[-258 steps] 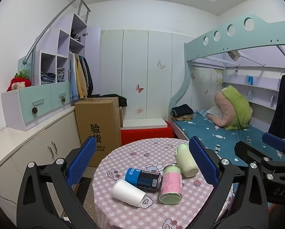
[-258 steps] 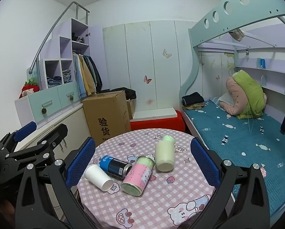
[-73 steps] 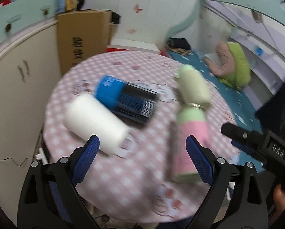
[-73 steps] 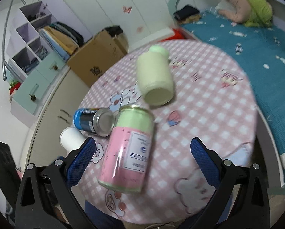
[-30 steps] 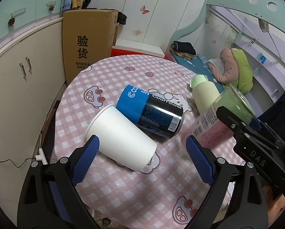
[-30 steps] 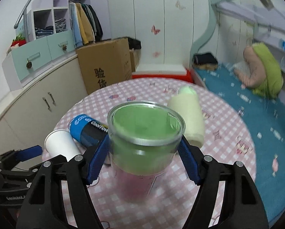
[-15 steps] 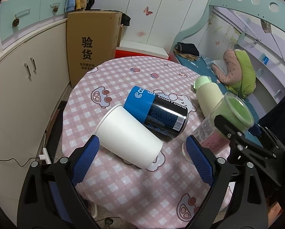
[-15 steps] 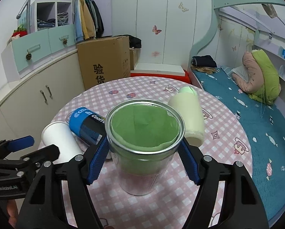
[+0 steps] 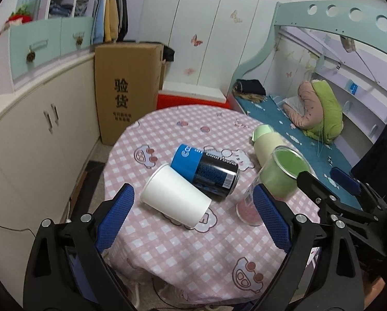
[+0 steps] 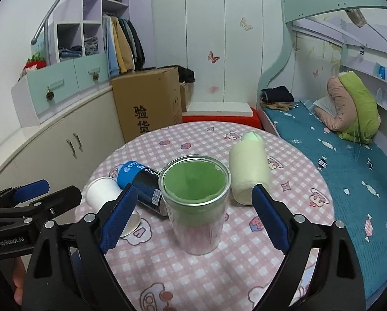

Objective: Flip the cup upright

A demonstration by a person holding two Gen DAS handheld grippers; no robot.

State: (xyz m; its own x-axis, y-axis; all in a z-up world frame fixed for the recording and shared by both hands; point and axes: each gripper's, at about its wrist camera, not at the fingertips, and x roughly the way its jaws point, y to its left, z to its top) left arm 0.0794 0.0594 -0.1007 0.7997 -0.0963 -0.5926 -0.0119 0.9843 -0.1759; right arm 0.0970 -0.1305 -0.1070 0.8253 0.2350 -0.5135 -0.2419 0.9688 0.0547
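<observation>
Left wrist view
Left tongs (image 9: 192, 216): spread wide and holding nothing, above the near part of the table (image 9: 172, 256).
Paper cup (image 9: 175, 199): on its side between the two blue pads, nearer the left one, mouth toward the near right; not yet turned up.
Can (image 9: 205, 173): blue and black, lying just beyond the paper cup and touching it.
Glass cup (image 9: 271, 184): standing mouth up just beyond the right pad, green at the top and pink at the base.
Right tongs (image 9: 330, 185): at the right edge, reaching in around the glass cup.
Bottle (image 9: 265, 143): pale green, lying down beyond the glass cup.

Right wrist view
Right tongs (image 10: 194, 216): spread, a pad on each side of the glass cup (image 10: 196, 207) with a gap on both sides, so it stands free on the table (image 10: 219, 280).
Glass cup: upright between the pads, open mouth facing up.
Paper cup (image 10: 104, 193), can (image 10: 141, 185): lying down to the left, beyond the left pad.
Bottle (image 10: 249, 167): on its side just beyond the right pad.

Progress
Done: the glass cup looks righted and let go.
Left: the paper cup, can and bottle lie flat; the paper cup sits ready for the left tongs, likely next.
</observation>
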